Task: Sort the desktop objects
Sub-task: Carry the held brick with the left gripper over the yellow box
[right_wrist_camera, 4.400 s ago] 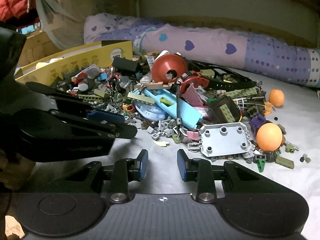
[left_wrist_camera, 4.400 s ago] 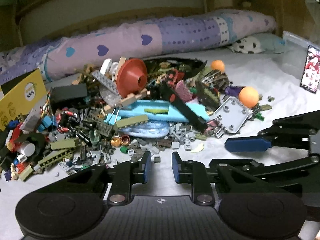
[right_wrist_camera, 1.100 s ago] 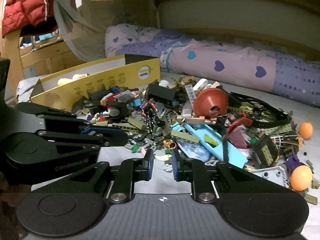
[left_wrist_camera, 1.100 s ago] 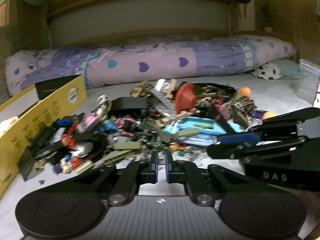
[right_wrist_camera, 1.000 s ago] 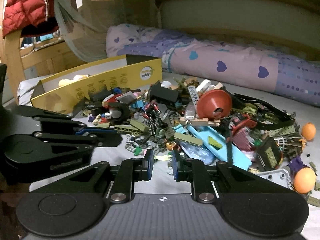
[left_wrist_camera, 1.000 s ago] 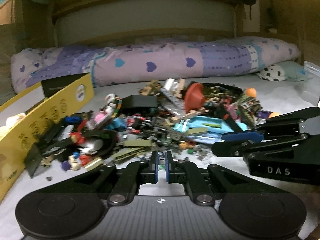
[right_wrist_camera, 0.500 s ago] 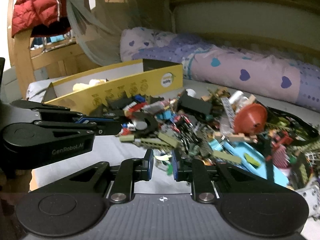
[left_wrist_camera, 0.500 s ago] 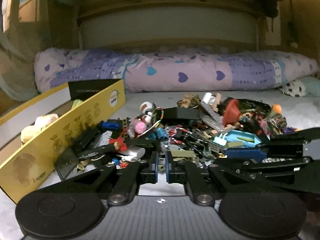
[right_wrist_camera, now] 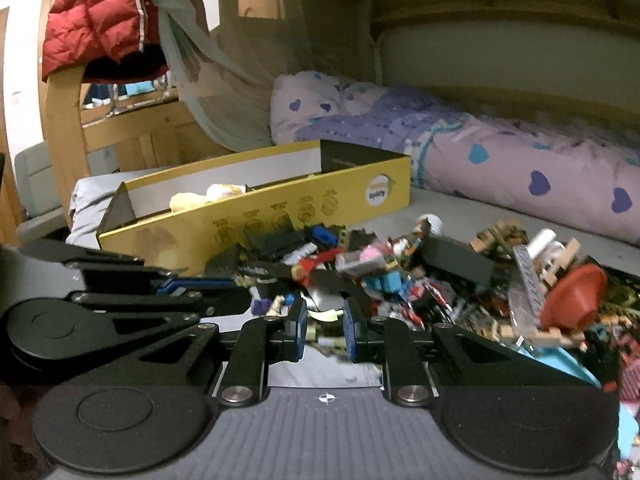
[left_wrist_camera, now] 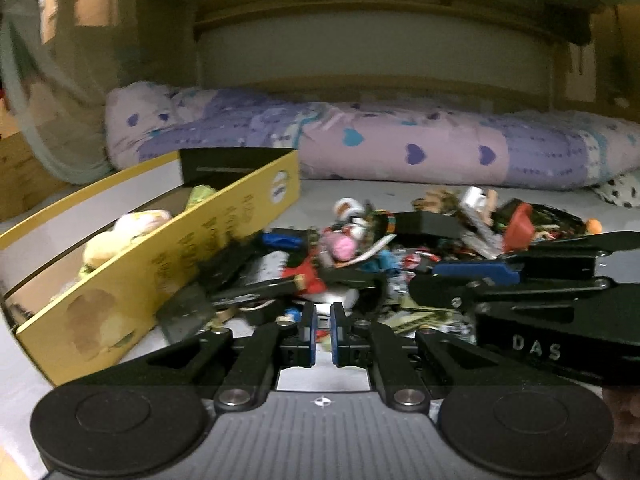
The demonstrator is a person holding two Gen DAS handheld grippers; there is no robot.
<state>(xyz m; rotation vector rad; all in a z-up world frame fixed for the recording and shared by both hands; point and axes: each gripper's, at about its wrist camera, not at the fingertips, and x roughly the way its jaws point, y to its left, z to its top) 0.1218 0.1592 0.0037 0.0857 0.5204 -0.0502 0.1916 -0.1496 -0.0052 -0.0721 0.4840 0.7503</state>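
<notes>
A heap of toy bricks and small parts point(left_wrist_camera: 360, 256) point(right_wrist_camera: 400, 276) lies on the grey bed sheet, with a red cone point(right_wrist_camera: 572, 300) at its right. An open yellow cardboard box point(left_wrist_camera: 224, 240) point(right_wrist_camera: 280, 212) stands at the heap's left edge, with pale soft toys point(right_wrist_camera: 208, 196) inside. My right gripper point(right_wrist_camera: 324, 316) is shut on a small pale yellow crescent piece point(right_wrist_camera: 326, 314), raised over the near edge of the heap. Just left of it, my left gripper point(left_wrist_camera: 323, 320) is shut; I cannot make out anything between its pads.
A long purple bolster with hearts point(left_wrist_camera: 400, 152) runs along the back below a wooden bed frame. A red jacket point(right_wrist_camera: 96, 20) hangs on wooden furniture at the far left. Each gripper shows in the other's view: right one point(left_wrist_camera: 472, 276), left one point(right_wrist_camera: 192, 284).
Both grippers have travelled left along the heap, side by side, so the yellow box now looms larger and nearer. The crescent piece has stayed between the right pads; the left stays shut.
</notes>
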